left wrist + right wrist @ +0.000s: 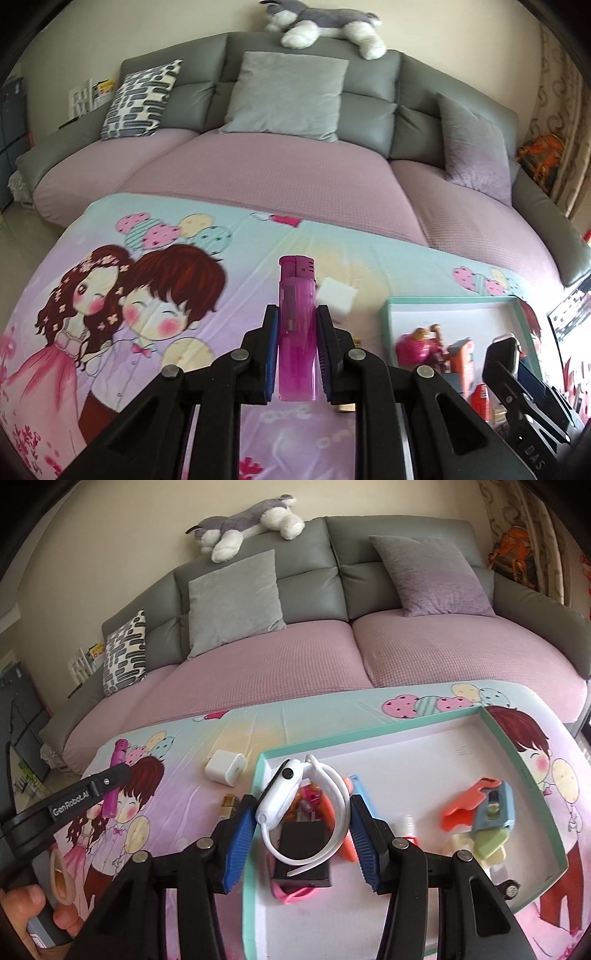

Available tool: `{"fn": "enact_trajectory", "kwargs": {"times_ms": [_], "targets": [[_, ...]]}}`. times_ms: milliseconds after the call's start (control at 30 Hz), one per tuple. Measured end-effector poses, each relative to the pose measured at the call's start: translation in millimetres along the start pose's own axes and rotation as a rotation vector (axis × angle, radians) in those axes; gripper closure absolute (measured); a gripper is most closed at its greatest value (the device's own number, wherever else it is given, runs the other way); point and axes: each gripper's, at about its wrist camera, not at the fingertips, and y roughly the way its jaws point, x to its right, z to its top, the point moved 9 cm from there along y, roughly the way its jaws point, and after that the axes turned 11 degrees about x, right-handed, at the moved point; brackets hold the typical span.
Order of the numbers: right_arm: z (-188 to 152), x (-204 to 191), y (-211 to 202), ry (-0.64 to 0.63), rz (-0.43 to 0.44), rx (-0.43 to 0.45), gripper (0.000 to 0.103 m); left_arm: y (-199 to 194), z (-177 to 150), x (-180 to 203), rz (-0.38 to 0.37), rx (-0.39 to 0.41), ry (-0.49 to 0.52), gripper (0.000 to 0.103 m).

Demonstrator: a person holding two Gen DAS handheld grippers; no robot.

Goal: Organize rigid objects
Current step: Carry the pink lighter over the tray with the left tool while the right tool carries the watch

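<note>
Purple lighter [296, 332] stands pinched in the left gripper [296, 341]; the right gripper [301, 834] clamps a white smartwatch [291, 797] above the tray [509, 738]. Carrying step; next, lower both in, lighter toward three o'clock.

Home living room, grey sofa [369, 85] with cushions [288, 96] (plush dog [325, 26] on top), cartoon-print tablecloth [110, 295]
</note>
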Motion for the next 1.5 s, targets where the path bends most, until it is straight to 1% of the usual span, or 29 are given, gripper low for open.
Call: {"fn": "enact_trajectory", "kwargs": {"times_ms": [233, 300, 367, 467, 600, 700, 800, 1000, 1167, 1500], "targets": [[4, 42, -1, -0.028, -0.114, 0.012, 0.05, -2, 1, 51, -0.08, 0.014, 0.05, 0.083], [4, 55, -1, -0.028, -0.152, 0.01, 0.05, -2, 0, 67, -0.107, 0.01, 0.069, 0.083], [5, 66, -2, -0.016, -0.172, 0.011, 0.05, -4, -1, 82, -0.137, 0.011, 0.087, 0.083], [8, 81, -5, 0.002, -0.194, 0.02, 0.05, -3, -6, 103, -0.172, 0.0, 0.114, 0.083], [10, 104, -9, 0.014, -0.264, 0.025, 0.05, -3, -15, 128, -0.223, -0.025, 0.144, 0.083], [10, 120, -13, 0.044, -0.29, 0.03, 0.05, -1, -22, 145, -0.251, -0.045, 0.17, 0.083], [12, 129, -16, 0.061, -0.299, 0.037, 0.05, -1, -30, 160, -0.279, -0.065, 0.197, 0.083], [14, 129, -16, 0.057, -0.298, 0.044, 0.05, 3, -48, 182, -0.31, -0.114, 0.234, 0.083], [12, 123, -14, 0.04, -0.294, 0.036, 0.049, 9, -57, 186, -0.316, -0.146, 0.237, 0.083], [7, 118, -6, 0.036, -0.27, 0.012, 0.049, 16, -65, 184, -0.3, -0.178, 0.257, 0.083]]}}
